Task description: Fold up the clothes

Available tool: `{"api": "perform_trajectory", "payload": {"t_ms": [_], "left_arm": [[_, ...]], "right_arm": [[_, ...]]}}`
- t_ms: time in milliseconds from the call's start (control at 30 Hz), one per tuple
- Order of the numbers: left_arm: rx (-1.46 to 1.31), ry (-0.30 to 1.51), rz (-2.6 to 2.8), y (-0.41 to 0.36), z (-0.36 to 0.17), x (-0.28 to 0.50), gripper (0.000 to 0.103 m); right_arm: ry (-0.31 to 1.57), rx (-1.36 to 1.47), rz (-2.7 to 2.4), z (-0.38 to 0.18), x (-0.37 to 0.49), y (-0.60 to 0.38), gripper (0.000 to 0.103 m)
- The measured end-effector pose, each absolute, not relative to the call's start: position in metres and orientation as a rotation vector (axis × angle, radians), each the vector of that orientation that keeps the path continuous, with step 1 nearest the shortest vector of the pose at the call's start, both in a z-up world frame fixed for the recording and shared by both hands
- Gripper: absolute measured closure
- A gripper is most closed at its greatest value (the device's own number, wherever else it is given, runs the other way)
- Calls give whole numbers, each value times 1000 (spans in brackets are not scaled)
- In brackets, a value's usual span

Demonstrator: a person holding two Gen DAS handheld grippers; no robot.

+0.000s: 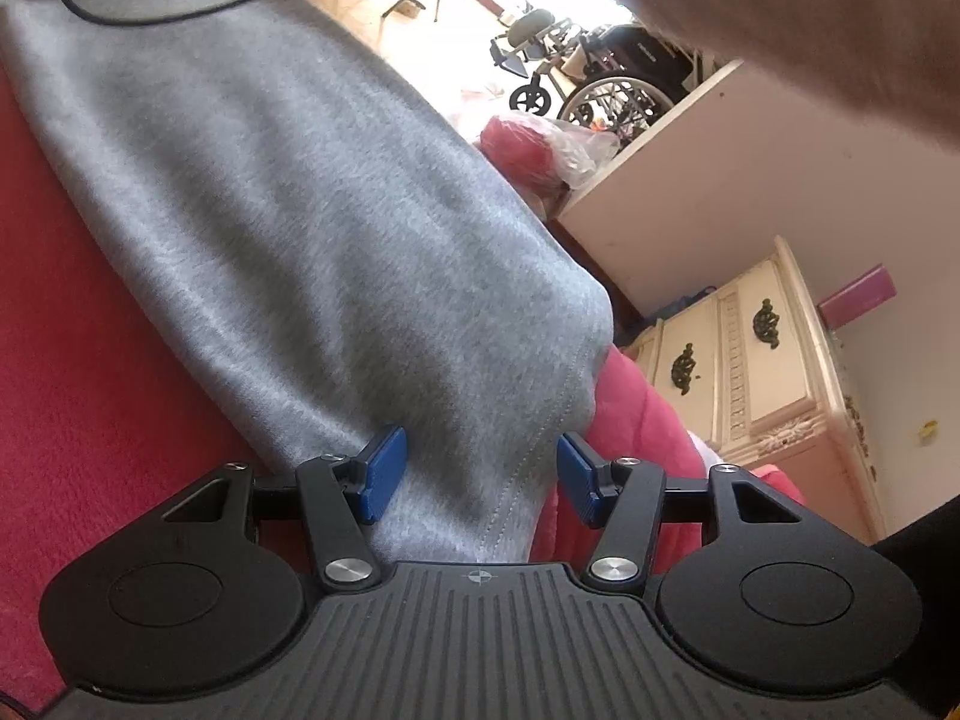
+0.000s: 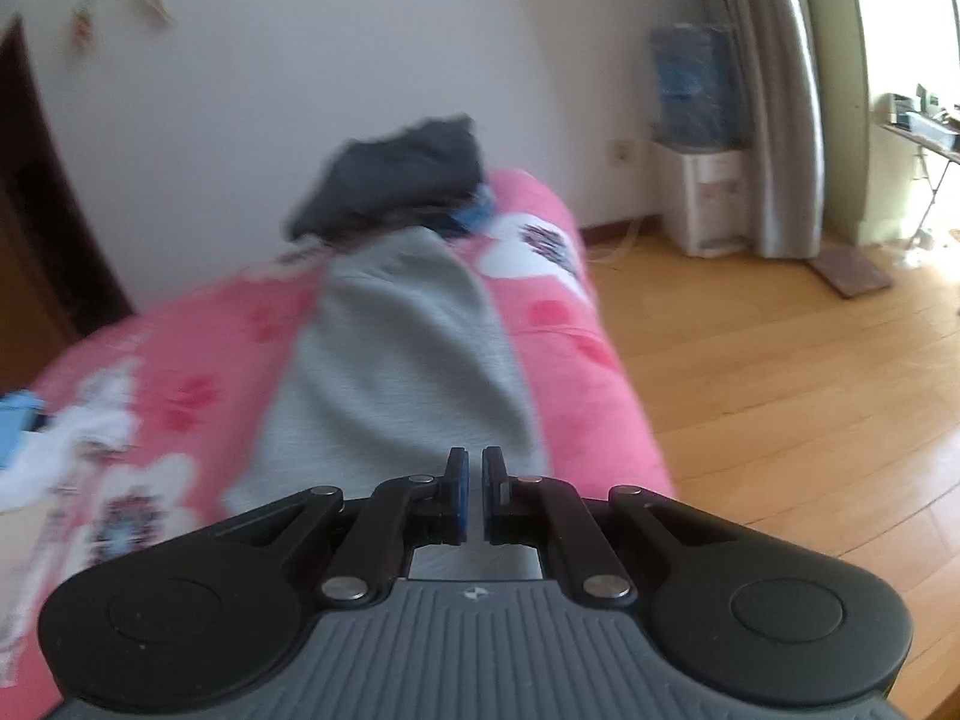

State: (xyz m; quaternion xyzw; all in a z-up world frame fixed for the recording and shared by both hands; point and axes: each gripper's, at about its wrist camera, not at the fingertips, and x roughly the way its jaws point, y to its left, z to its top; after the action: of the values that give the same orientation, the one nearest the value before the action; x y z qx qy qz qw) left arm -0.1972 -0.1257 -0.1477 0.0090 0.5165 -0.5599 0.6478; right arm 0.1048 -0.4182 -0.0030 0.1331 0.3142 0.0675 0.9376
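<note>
**Inspector:** Left wrist view is taken first. The left gripper (image 1: pixel 477 474) is seen with its blue pads (image 1: pixel 384 474) standing apart. A fold of the grey garment (image 1: pixel 288 192) is seen between the pads; no pressing of either pad on the cloth can be confirmed, so the claw is recorded as apart, not clamped.

**Clerk:** And the garment's position?

**Inspector:** The garment is laid lengthwise on a red-pink bed cover (image 1: pixel 78 360), its stitched hem (image 1: pixel 528 450) lying near the right pad. A black cable (image 1: pixel 150 18) is draped across its far end. Beyond the bed, a cream dresser (image 1: pixel 756 360) with dark handles, a wheelchair (image 1: pixel 612 90) and a plastic bag (image 1: pixel 576 150) over something red are noted. A blurred pale mass at top right cannot be identified.

**Clerk:** The right side?

**Inspector:** In the right wrist view, the right gripper (image 2: pixel 474 495) is recorded with its fingers brought together, only a narrow slit left between them. Nothing is seen held in that slit. The picture is blurred. The same grey garment (image 2: pixel 396 360) is seen stretched away from the claw along a pink flowered blanket (image 2: pixel 576 360). A dark pile of clothing (image 2: pixel 396 174) is set at the far end of the bed, just beyond the garment. A wooden floor (image 2: pixel 780 390), a water dispenser (image 2: pixel 702 180) and a curtain (image 2: pixel 780 120) are noted at right.
</note>
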Motion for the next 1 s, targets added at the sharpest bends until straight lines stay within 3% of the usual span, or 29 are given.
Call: {"api": "perform_trajectory", "payload": {"t_ms": [233, 467, 1000], "left_arm": [[31, 1132, -1254, -112, -134, -211, 47], [34, 1080, -1191, -87, -116, -215, 46], [-16, 1023, -937, -50, -104, -180, 46]], "right_arm": [[548, 263, 157, 54, 19, -415, 98], [540, 180, 123, 74, -52, -396, 98], [500, 238, -46, 64, -140, -414, 98]]}}
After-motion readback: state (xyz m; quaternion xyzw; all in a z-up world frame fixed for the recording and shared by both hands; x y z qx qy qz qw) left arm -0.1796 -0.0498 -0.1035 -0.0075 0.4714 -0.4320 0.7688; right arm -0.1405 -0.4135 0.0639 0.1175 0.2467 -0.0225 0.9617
